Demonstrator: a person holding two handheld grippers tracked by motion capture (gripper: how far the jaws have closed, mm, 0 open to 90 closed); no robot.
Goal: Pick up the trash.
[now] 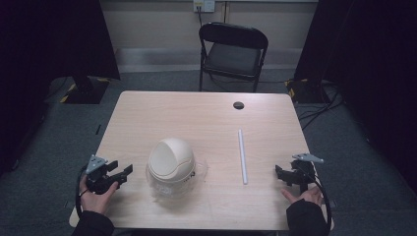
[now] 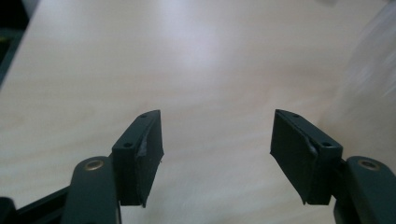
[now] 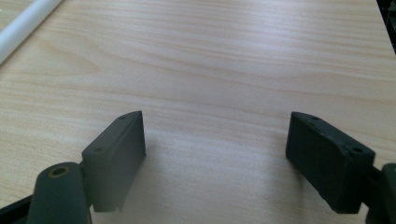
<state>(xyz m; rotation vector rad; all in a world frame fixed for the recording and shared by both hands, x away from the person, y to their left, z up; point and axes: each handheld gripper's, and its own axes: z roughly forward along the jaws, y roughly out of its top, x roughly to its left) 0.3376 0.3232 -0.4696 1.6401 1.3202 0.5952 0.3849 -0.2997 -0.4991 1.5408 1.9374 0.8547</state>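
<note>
A small cream bin with a domed swing lid (image 1: 172, 164) stands near the table's front, wrapped in a clear plastic bag (image 1: 199, 172). A white tube (image 1: 242, 156) lies lengthwise to its right; its end shows at the top left of the right gripper view (image 3: 25, 21). My left gripper (image 1: 124, 172) rests at the front left edge, open and empty, pointing toward the bin. In its own view (image 2: 215, 140) the jaws stand wide apart over bare wood, with blurred clear plastic (image 2: 373, 70) at the right. My right gripper (image 1: 279, 173) is open and empty at the front right (image 3: 215, 149).
The wooden table (image 1: 167, 113) has a round cable hole (image 1: 238, 105) near its far edge. A black folding chair (image 1: 231, 51) stands behind the table. Dark curtains and cables flank both sides on the grey floor.
</note>
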